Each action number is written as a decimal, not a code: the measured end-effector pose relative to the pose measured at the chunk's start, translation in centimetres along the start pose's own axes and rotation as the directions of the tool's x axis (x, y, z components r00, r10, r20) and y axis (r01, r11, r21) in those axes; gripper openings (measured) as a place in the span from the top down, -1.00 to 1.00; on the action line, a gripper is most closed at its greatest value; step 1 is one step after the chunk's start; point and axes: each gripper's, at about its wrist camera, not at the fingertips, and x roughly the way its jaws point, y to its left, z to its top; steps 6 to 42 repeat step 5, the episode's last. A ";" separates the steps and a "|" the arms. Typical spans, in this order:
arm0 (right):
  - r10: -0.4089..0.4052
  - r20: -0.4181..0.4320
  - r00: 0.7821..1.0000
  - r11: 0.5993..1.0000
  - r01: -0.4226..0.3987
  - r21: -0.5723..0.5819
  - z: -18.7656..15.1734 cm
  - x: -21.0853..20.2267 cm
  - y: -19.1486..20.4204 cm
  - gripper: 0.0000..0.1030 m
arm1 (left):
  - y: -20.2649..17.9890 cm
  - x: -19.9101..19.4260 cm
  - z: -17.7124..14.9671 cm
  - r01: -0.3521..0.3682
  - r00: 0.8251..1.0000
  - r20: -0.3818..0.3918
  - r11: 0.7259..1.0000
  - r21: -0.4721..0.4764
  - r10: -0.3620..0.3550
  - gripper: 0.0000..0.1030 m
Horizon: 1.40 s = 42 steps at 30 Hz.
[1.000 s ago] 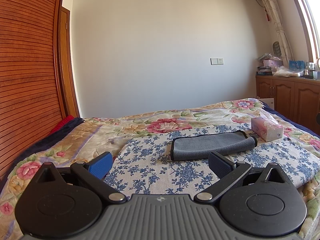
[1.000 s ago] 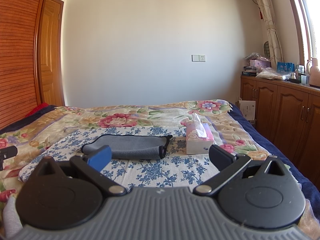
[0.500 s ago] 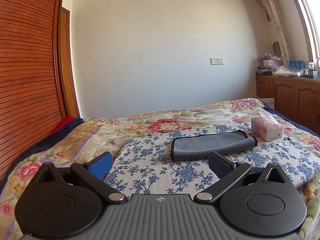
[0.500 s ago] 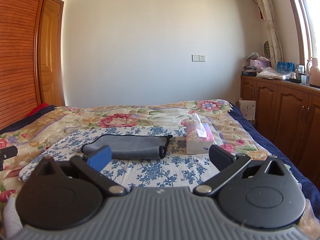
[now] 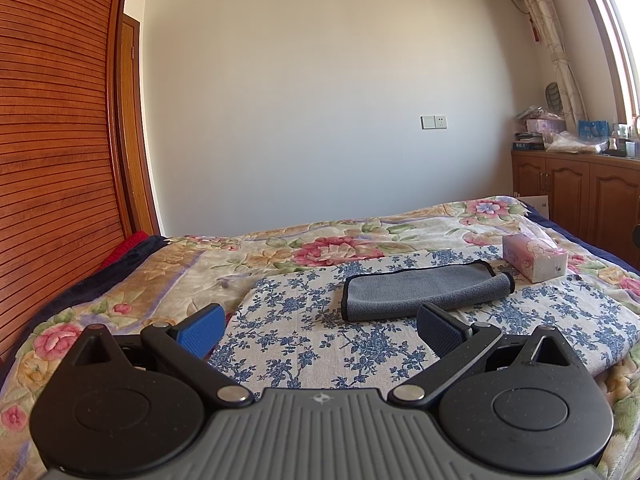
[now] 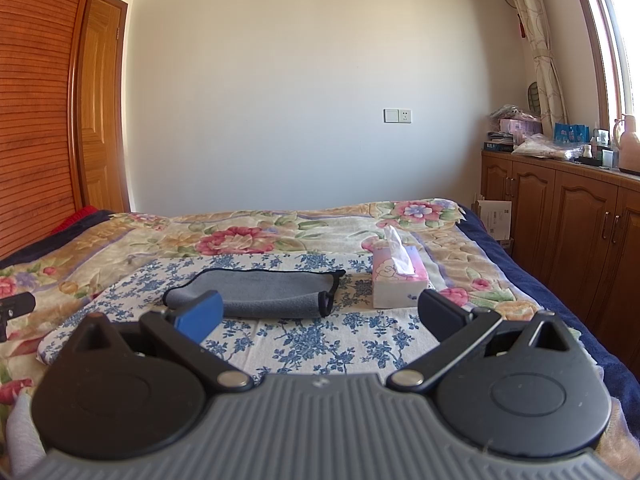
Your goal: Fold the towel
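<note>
A grey towel (image 5: 420,290) with a black hem lies folded into a long strip on a blue-flowered white cloth (image 5: 312,320) on the bed. It also shows in the right wrist view (image 6: 264,294). My left gripper (image 5: 320,330) is open and empty, held above the cloth, short of the towel's near edge. My right gripper (image 6: 320,314) is open and empty, short of the towel, whose near left corner sits behind the blue left pad (image 6: 200,316).
A pink tissue box (image 5: 534,258) stands just right of the towel, also seen in the right wrist view (image 6: 396,280). A flowered quilt (image 5: 180,276) covers the bed. A wooden slatted wardrobe (image 5: 52,160) is left; wooden cabinets (image 6: 560,216) with clutter are right.
</note>
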 end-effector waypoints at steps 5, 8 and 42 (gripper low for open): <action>0.000 0.000 1.000 1.000 0.000 0.000 0.0 0.0 0.0 -1.00 | 0.0 0.0 0.0 0.001 1.000 -0.001 1.000 0.000 -0.001 -1.00; 0.000 0.000 1.000 1.000 0.000 0.000 0.0 0.0 0.0 -1.00 | 0.0 0.0 0.0 0.001 1.000 -0.001 1.000 0.000 -0.001 -1.00; 0.000 0.000 1.000 1.000 0.000 0.000 0.0 0.0 0.0 -1.00 | 0.0 0.0 0.0 0.001 1.000 -0.001 1.000 0.000 -0.001 -1.00</action>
